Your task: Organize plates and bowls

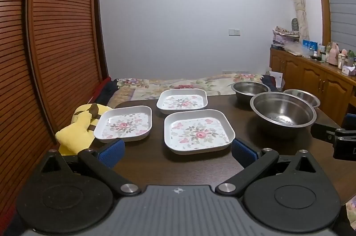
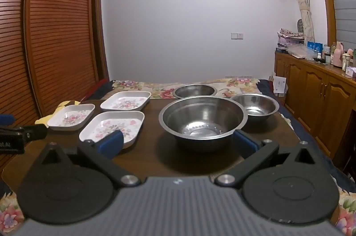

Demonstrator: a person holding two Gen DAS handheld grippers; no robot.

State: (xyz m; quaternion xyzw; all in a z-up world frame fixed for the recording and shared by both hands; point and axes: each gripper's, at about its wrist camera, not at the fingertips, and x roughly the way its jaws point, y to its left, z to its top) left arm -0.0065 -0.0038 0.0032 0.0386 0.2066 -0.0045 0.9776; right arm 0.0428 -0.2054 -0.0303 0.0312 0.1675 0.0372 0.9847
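Observation:
Three square white floral plates lie on the dark table: a near one (image 1: 199, 132) (image 2: 112, 127), a left one (image 1: 124, 123) (image 2: 71, 116) and a far one (image 1: 182, 100) (image 2: 125, 100). Three steel bowls stand to their right: a large one (image 1: 282, 114) (image 2: 203, 119), a small right one (image 1: 302, 96) (image 2: 254, 105) and a far one (image 1: 250, 89) (image 2: 194, 90). My left gripper (image 1: 176, 150) is open and empty, just short of the near plate. My right gripper (image 2: 176, 142) is open and empty, its pads either side of the large bowl's near wall.
A yellow plush toy (image 1: 76, 131) lies at the table's left edge (image 2: 51, 112). A floral bedspread (image 1: 178, 84) lies beyond the table. Wooden louvred doors (image 1: 55, 46) stand on the left and a wooden cabinet (image 2: 316, 91) with clutter on the right.

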